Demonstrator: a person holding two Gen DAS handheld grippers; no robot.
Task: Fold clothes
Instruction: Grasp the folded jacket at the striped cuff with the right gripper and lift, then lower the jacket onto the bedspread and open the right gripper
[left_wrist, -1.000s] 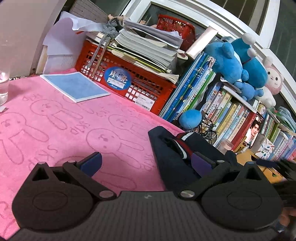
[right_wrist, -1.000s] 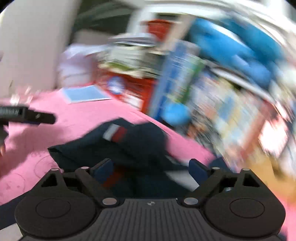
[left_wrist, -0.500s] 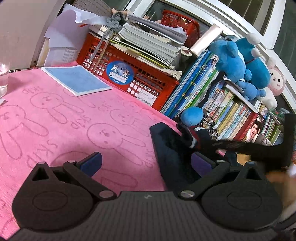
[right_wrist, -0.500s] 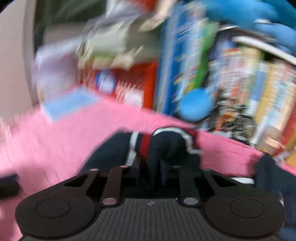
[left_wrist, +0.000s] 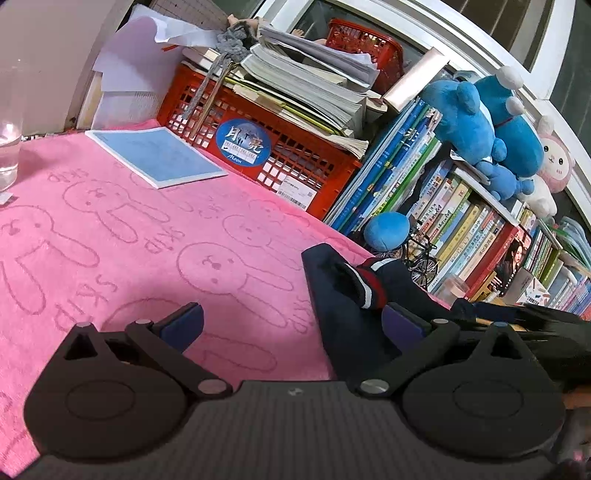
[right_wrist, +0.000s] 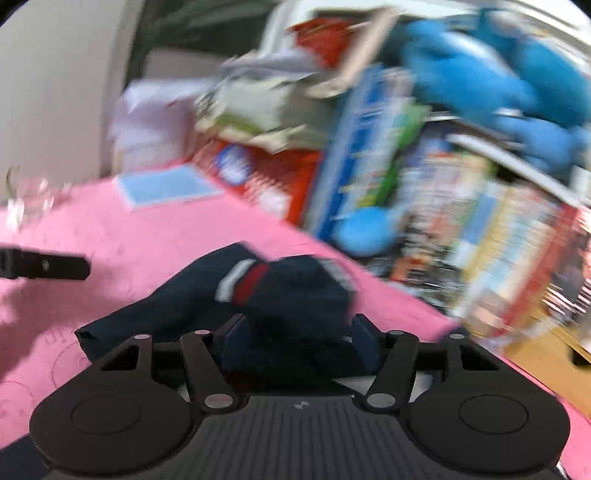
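Observation:
A navy garment (left_wrist: 343, 299) with a red and white striped cuff (left_wrist: 369, 286) lies bunched on the pink bunny towel (left_wrist: 147, 240). My left gripper (left_wrist: 291, 325) is open low over the towel, its right pad beside the garment's edge, with nothing held. In the blurred right wrist view the garment (right_wrist: 288, 291) is heaped between the pads of my right gripper (right_wrist: 300, 341). Its jaws are opening and stand apart from the cloth. A left gripper finger (right_wrist: 48, 264) shows at the left edge.
A red crate (left_wrist: 258, 147) stacked with papers stands at the back, with a blue notebook (left_wrist: 159, 155) in front of it. A glass of water (left_wrist: 7, 155) is at the far left. Book rows (left_wrist: 461, 221), blue plush toys (left_wrist: 491, 122) and a blue ball (left_wrist: 386, 230) line the right.
The right gripper was wide, shut on the garment half a second ago, and now its jaws have parted again. It shifted sideways with the cloth. The left gripper stayed put.

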